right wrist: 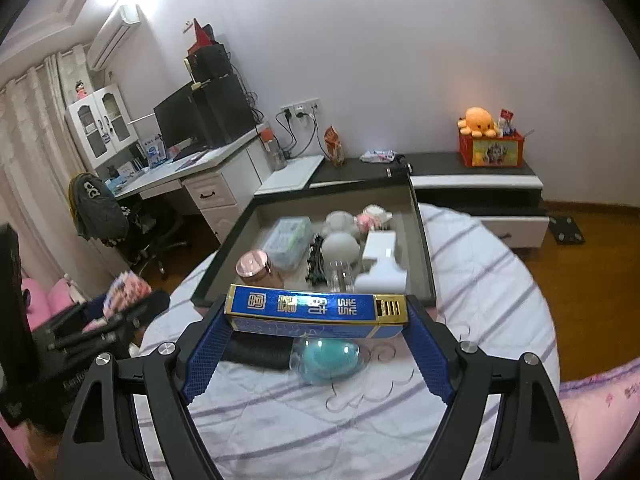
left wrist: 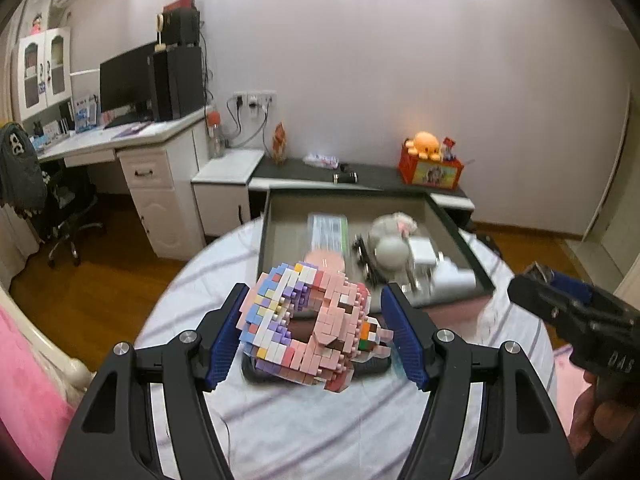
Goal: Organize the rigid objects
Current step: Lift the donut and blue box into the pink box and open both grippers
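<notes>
My left gripper (left wrist: 316, 300) is shut on a pink, white and purple brick-built figure (left wrist: 308, 320), held above the table. In the right wrist view this gripper (right wrist: 112, 320) and the figure (right wrist: 128, 288) show blurred at the left. A blue and gold box (right wrist: 316, 312) lies crosswise between the fingertips of my right gripper (right wrist: 318, 308), which is shut on it. The right gripper (left wrist: 560, 304) shows at the right edge of the left wrist view. Beyond both stands a dark-rimmed tray (right wrist: 224, 252), also seen from the left wrist (left wrist: 460, 240).
The tray holds a clear plastic box (right wrist: 288, 240), a pink-lidded jar (right wrist: 256, 268), a white ball (right wrist: 340, 246) and a white charger (right wrist: 380, 256). On the striped tablecloth (right wrist: 480, 300) lie a teal egg-shaped item (right wrist: 328, 360), a black item (right wrist: 256, 354) and a clear cloud-shaped plate (right wrist: 380, 380).
</notes>
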The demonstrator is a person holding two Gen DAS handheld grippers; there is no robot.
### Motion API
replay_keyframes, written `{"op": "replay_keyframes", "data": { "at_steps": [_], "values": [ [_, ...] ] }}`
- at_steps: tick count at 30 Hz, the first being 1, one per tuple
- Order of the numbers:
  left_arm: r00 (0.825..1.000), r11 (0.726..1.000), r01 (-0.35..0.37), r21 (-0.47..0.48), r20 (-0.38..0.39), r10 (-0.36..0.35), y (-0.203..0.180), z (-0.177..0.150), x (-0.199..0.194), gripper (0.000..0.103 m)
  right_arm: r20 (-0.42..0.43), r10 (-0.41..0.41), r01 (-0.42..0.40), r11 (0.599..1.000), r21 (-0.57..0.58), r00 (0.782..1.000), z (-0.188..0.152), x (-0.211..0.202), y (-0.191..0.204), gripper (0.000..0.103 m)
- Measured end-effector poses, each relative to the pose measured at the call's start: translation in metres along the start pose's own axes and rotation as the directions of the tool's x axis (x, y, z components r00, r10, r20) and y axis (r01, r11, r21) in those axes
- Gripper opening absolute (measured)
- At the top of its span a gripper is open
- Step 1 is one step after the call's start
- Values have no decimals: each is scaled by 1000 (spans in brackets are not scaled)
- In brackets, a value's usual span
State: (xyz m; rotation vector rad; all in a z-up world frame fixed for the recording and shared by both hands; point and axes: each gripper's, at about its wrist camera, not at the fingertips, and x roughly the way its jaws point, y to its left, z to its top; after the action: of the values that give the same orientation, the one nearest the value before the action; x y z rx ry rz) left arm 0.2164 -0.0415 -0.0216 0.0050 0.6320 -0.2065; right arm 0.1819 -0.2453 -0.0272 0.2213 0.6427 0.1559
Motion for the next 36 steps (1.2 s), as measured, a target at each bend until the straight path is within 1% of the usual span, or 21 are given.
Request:
{"op": "replay_keyframes", "data": {
  "at_steps": [5,8,11,14,17,20,22,24,28,31,33,35,36],
  "values": [
    [999,1000,10,4,32,-10,3,25,9,68,20,0,1,1000,-24,1000,22,11,3,83],
    [999,1000,22,7,35,-22,3,40,25,68,25,-5,6,999,-32,1000,34,22,1,83],
    [999,999,38,6,27,-38,4,57,48,68,22,-13,14,999,-38,1000,50,40,-3,83],
    [999,999,45,6,4,-45,4,74,80,68,9,-15,15,999,-36,1000,69,64,-12,83],
    [998,999,44,10,-37,-43,5,85,118,68,-16,-17,17,1000,-25,1000,86,93,-23,83],
    [995,999,48,8,-91,-48,5,87,154,68,-62,-13,12,1000,-13,998,94,125,-31,83],
    [990,999,51,10,-130,-49,4,85,177,68,-97,-16,15,1000,-8,995,94,145,-37,83],
    [986,998,54,14,-159,-51,3,82,191,68,-133,-12,13,1000,8,991,91,161,-43,84],
    [979,998,59,23,-196,-54,0,77,212,68,-174,-4,10,999,35,985,86,182,-55,84],
    [976,998,56,18,-211,-51,0,77,223,68,-185,9,0,999,50,983,92,191,-60,84],
    [972,998,58,9,-227,-55,2,79,227,69,-198,4,5,999,43,980,96,198,-60,84],
    [970,999,40,15,-238,-36,2,79,230,70,-223,7,3,999,45,975,97,206,-60,84],
    [968,999,24,26,-250,-17,1,79,232,76,-246,10,2,999,50,969,95,212,-60,84]
  ]
}}
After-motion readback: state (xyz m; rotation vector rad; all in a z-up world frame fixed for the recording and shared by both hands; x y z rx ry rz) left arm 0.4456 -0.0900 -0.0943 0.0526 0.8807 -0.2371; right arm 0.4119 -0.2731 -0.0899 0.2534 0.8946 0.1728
